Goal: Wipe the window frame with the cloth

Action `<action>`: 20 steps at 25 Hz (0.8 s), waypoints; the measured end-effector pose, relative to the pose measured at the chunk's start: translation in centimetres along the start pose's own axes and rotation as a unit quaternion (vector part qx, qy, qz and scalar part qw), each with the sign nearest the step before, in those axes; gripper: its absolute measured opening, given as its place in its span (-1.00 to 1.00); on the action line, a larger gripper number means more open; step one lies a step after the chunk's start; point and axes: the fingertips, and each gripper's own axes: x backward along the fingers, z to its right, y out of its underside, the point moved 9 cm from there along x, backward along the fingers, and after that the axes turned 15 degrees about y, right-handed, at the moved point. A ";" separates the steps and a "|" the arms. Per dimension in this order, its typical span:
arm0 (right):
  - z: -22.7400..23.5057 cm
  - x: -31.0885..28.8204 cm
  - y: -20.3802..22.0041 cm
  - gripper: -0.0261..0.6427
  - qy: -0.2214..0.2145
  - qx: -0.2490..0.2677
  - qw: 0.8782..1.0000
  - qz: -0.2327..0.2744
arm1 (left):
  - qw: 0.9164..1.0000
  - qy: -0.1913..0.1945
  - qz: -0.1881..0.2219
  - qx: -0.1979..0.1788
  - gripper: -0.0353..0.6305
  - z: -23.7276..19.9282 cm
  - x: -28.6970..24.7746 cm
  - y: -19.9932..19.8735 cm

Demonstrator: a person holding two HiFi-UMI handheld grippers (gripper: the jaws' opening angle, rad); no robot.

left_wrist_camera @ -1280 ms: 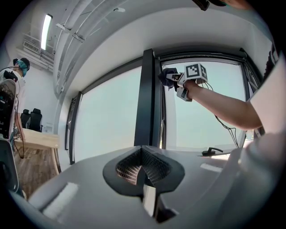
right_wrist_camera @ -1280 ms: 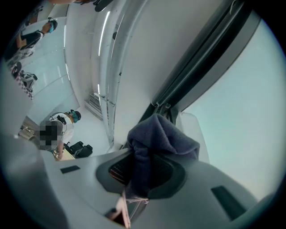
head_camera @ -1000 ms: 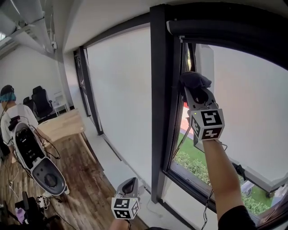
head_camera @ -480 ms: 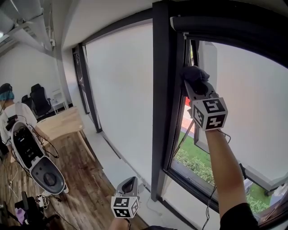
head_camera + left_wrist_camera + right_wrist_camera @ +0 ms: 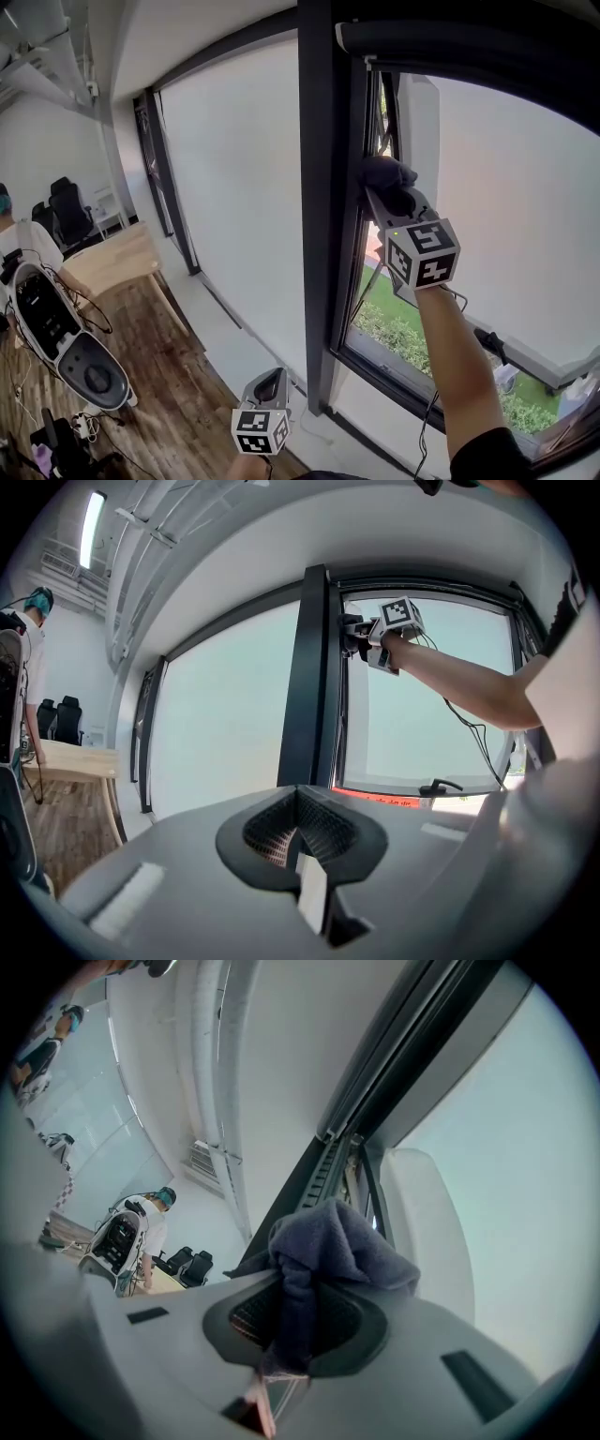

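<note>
The right gripper (image 5: 291,1330) is clamped on a bunched dark blue-grey cloth (image 5: 330,1241). It holds the cloth against the inner edge of the black metal window frame (image 5: 323,187), right of centre in the upper half of the head view and below the top corner; the left gripper (image 5: 298,822), jaws together on nothing, hangs at bottom centre, well apart from the frame. Wiping looks under way high on the upright, with the lower upright and bottom rail probably left to do, though no cleaned stretch shows. No brand or writing is readable; the gripper cubes carry only black-and-white square markers.

Wooden table (image 5: 108,264) beside black chairs (image 5: 58,212); hedge (image 5: 389,330) outside.
</note>
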 end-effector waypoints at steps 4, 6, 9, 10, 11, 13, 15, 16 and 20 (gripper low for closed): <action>-0.2 0.4 1.2 -0.73 -0.003 0.000 1.000 -0.016 | 1.000 0.007 -0.007 -0.002 -0.87 0.5 -0.4 0.2; -0.4 0.6 1.6 -0.73 -0.002 0.001 1.000 -0.025 | 1.000 0.006 -0.010 -0.002 -0.87 0.5 -0.4 0.3; -0.9 1.0 2.2 -0.73 0.003 0.012 0.999 -0.035 | 1.000 0.006 -0.015 -0.001 -0.87 0.5 -0.3 0.5; -1.1 1.2 2.5 -0.73 0.005 0.019 0.999 -0.038 | 1.000 0.006 -0.016 -0.001 -0.87 0.6 -0.2 0.6; -1.4 1.3 2.8 -0.73 0.007 0.025 0.999 -0.041 | 1.000 0.006 -0.018 -0.001 -0.87 0.6 -0.2 0.7; -1.7 1.7 3.4 -0.73 0.008 0.033 0.998 -0.046 | 1.000 0.008 -0.021 -0.001 -0.87 0.7 -0.3 0.8; -2.0 1.9 4.1 -0.73 0.006 0.036 0.998 -0.054 | 1.000 0.009 -0.023 0.000 -0.87 0.8 -0.4 0.9; -2.3 2.1 4.4 -0.73 0.006 0.040 0.997 -0.059 | 1.000 0.010 -0.025 0.001 -0.87 0.9 -0.4 1.0; -3.1 2.8 5.4 -0.73 0.008 0.066 0.996 -0.067 | 0.999 0.014 -0.029 0.001 -0.87 1.3 -0.7 1.2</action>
